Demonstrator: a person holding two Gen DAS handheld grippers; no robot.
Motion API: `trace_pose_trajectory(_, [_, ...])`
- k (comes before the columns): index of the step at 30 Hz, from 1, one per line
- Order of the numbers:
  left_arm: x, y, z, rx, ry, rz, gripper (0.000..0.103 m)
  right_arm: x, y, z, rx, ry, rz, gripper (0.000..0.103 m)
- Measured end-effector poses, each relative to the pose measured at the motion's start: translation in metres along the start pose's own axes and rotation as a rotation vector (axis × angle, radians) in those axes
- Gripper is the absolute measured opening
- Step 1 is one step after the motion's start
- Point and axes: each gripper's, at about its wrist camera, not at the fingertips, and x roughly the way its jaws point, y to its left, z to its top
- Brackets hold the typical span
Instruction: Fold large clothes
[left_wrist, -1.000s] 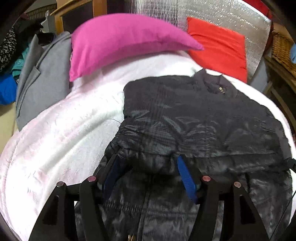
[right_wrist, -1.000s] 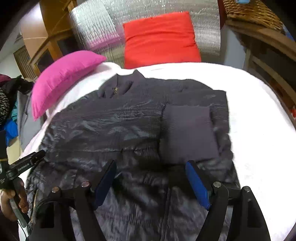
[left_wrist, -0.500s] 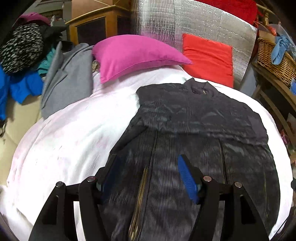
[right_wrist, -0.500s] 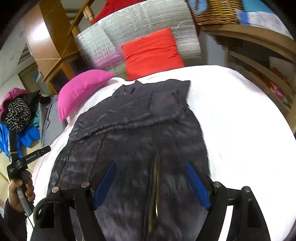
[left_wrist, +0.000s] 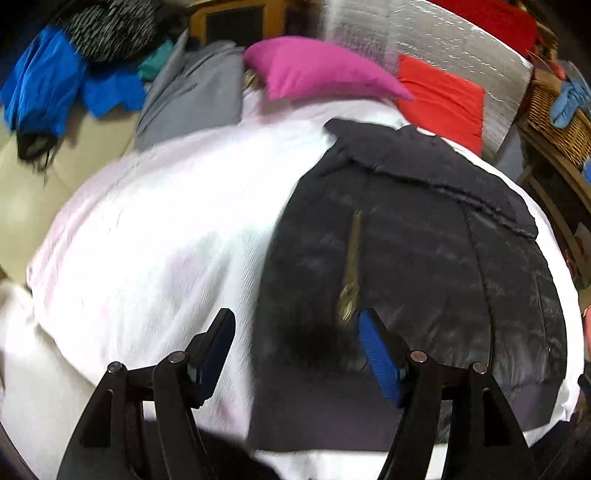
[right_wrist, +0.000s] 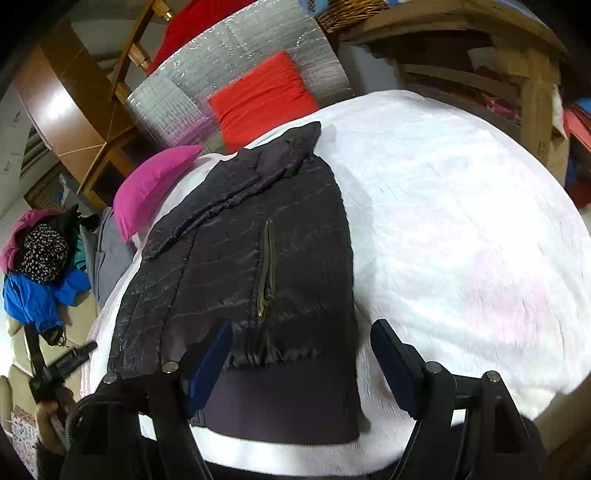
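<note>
Dark jacket (left_wrist: 406, 258): long axis runs lower to upper frame on the bed (left_wrist: 147, 240); hem nearest both. Left hand-held gripper (left_wrist: 295, 350) opening, empty; right hand-held gripper (right_wrist: 301, 354) wide, empty.

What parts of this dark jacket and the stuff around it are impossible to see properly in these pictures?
- Jacket hem: in the left wrist view, blurred and partly behind the left gripper, whose jaws are opening with nothing between them.
- Sleeves: folded out of sight in both views.
- Zipper: its lower end is lost in motion blur in the right wrist view.
- Clothes pile: small, at the right wrist view's edge; single garments unclear.
- Wicker basket: cut off by the left wrist view's edge.
</note>
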Motion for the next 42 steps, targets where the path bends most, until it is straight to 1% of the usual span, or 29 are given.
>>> trace_pose_trajectory(2, [-0.001,0.013,-0.013,-0.024,0.014,-0.019,0.070,-0.001,-0.006,-0.005,0.031,0.014,0.021,0.080])
trace_pose_trajectory(5, [0.001,0.024,-0.028,-0.043,0.042,-0.086,0.070,0.004,-0.015,-0.013,0.077,0.053,0.049,0.080])
trace_pose_trajectory(7, [0.004,0.027,-0.037,-0.037,0.056,-0.107,0.070,0.009,-0.022,-0.017,0.104,0.067,0.058,0.080])
trace_pose_trajectory(11, [0.016,0.027,-0.045,-0.027,0.087,-0.086,0.070,0.021,-0.024,-0.023,0.129,0.087,0.063,0.080])
trace_pose_trajectory(16, [0.027,0.023,-0.048,-0.016,0.110,-0.041,0.070,0.038,-0.023,-0.024,0.121,0.115,0.055,0.080])
trace_pose_trajectory(22, [0.034,0.019,-0.052,0.010,0.112,-0.033,0.070,0.045,-0.020,-0.026,0.099,0.123,0.043,0.080])
trace_pose_trajectory(28, [0.037,0.014,-0.056,0.024,0.113,-0.040,0.070,0.042,-0.016,-0.026,0.075,0.116,0.035,0.079])
trace_pose_trajectory(29, [0.037,0.014,-0.056,0.022,0.112,-0.043,0.070,0.042,-0.014,-0.026,0.071,0.113,0.037,0.078])
trace_pose_trajectory(31, [0.036,0.015,-0.056,0.022,0.112,-0.046,0.070,0.043,-0.010,-0.027,0.062,0.115,0.033,0.072])
trace_pose_trajectory(34, [0.037,0.017,-0.057,0.020,0.116,-0.062,0.070,0.048,-0.011,-0.028,0.057,0.127,0.011,0.067])
trace_pose_trajectory(38, [0.040,0.022,-0.058,-0.002,0.119,-0.088,0.070,0.052,-0.010,-0.029,0.041,0.126,-0.016,0.068])
trace_pose_trajectory(41, [0.038,0.023,-0.060,-0.002,0.116,-0.089,0.070,0.054,-0.006,-0.030,0.013,0.127,-0.028,0.068])
trace_pose_trajectory(42, [0.037,0.023,-0.060,0.003,0.114,-0.084,0.070,0.055,-0.004,-0.031,0.000,0.128,-0.035,0.065])
